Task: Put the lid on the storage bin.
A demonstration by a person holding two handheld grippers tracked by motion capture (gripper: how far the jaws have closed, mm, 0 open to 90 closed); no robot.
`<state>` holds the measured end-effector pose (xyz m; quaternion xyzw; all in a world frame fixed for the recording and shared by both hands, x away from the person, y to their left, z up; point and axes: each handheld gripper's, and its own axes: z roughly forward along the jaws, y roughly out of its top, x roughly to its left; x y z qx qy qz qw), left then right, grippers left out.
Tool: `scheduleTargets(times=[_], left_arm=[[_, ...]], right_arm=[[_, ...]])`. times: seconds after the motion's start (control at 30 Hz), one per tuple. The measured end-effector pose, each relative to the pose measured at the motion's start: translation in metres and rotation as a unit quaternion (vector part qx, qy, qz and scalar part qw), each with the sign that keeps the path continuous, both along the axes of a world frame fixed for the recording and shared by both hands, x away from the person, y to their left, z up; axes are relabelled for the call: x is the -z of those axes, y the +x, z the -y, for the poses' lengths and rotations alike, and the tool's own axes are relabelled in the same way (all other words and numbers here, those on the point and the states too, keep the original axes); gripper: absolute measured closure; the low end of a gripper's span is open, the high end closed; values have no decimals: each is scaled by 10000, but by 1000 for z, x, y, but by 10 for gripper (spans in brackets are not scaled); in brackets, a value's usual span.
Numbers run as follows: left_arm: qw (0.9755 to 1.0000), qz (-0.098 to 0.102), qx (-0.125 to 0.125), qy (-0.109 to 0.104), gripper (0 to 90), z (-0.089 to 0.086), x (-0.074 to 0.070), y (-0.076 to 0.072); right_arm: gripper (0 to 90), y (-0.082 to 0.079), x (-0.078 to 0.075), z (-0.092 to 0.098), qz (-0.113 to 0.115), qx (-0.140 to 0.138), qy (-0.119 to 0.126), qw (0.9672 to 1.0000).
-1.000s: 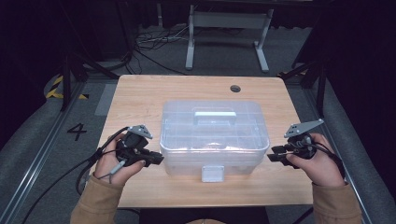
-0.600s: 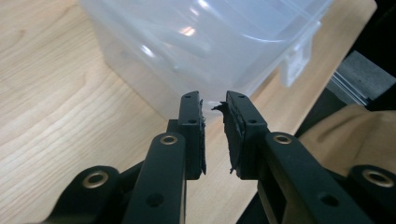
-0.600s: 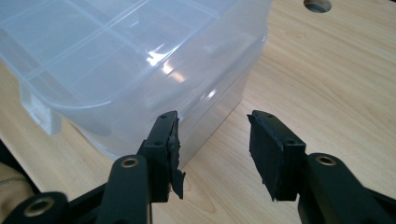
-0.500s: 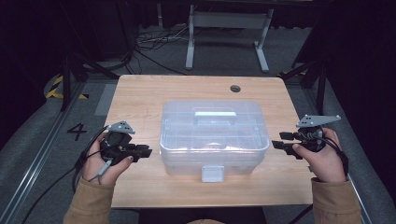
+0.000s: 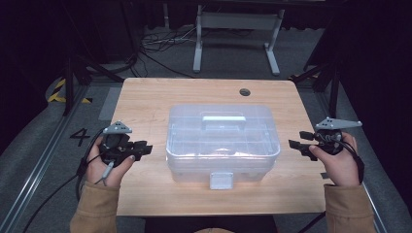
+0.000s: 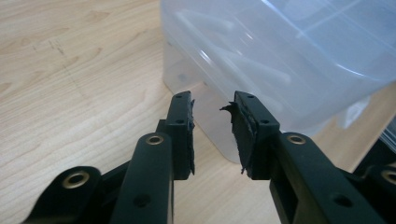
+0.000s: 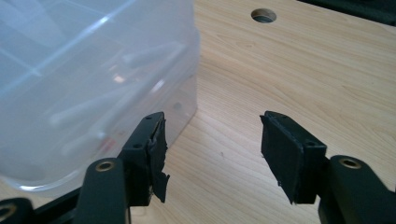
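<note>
On the wooden worktop (image 5: 145, 97), centre: one clear plastic storage box (image 5: 222, 141), lidded, with a moulded handle (image 5: 222, 118) on top and a front latch (image 5: 221, 180) on the near side; long axis left to right. Contents: pale, rod-like items, seen through the wall in both gripper views, not identifiable through the cloudy plastic. Left of the box, near edge: left hand-held gripper (image 5: 145, 148), jaws pointing right at the box's left end, just beside it and not touching. Its jaws have just been opening and stand apart with nothing between them; the box's corner lies straight ahead in the left gripper view (image 6: 212, 126). Right of the box: right hand-held gripper (image 5: 297, 140), jaws pointing left at the right end, likewise just opened wider and empty (image 7: 212, 144), standing somewhat farther off than the left. Judged: the box lies between both, each short end facing one gripper; the left is nearer. Far right of worktop: one cable hole (image 5: 245, 91).
</note>
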<state>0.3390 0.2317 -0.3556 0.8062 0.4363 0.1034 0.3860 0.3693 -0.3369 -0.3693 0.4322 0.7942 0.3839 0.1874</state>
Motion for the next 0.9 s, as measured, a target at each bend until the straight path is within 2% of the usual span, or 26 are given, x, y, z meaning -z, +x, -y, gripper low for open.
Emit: scheduleTargets(times=[0.1,0.27,0.33,0.57,0.7,0.9], left_arm=[[10000,6,-47,-44,654,-4,5,3],[9998,-16,-205,-68,647,-10,16,10],[9997,-16,-250,-56,645,-12,20,12],[9995,-22,-301,-12,629,-18,35,20],[9998,41,-140,126,601,-19,44,25],[9998,128,-118,110,588,-20,55,29]], right_arm=[[394,5,6,6,-44,103,92,9999],[364,12,18,13,-219,122,523,9983],[359,15,22,15,-213,168,563,9980],[353,24,38,24,-177,349,487,9980],[357,29,49,25,-326,341,397,9981],[361,34,60,25,-395,325,342,9981]])
